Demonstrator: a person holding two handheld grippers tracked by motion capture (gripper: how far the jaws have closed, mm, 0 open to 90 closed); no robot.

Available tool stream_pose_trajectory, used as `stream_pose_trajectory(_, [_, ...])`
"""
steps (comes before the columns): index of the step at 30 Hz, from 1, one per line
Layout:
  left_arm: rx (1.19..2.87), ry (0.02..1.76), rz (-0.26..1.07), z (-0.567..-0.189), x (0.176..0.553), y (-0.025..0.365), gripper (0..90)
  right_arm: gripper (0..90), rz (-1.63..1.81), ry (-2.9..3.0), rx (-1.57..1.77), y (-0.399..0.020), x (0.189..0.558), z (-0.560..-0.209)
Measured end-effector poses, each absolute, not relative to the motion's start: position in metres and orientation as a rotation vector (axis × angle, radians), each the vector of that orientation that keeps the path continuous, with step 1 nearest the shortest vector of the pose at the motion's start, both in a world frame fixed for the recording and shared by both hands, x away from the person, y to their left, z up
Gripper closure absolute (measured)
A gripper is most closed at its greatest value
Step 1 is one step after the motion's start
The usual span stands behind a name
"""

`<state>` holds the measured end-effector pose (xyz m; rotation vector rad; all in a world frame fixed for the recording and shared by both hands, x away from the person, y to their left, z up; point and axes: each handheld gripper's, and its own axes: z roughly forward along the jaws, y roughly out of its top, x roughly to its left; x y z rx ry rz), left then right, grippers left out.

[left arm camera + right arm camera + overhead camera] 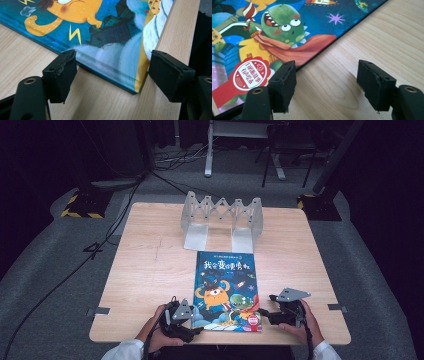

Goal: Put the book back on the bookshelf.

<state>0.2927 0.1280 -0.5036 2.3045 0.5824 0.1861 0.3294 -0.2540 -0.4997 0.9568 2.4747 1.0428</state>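
Behind the book (226,290), the high view alone catches a rack (222,220).

The book (226,290) lies flat at the table's (145,270) near edge, low enough to pass over. Bare wood lies wide to its left and right. Behind it the rack (222,217) stands upright, blocking the far middle; the gap between the two looks narrow, though that is hard to judge. Both near corners of the book are flanked by the left gripper (192,322) and right gripper (265,312).
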Motion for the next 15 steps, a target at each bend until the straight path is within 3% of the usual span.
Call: stream_pose_trajectory(15, [2.311,0.537,0.170,-0.504,0.300,0.124,19.7,32.4,1.043,2.492,0.932,-0.270,0.300,-0.499])
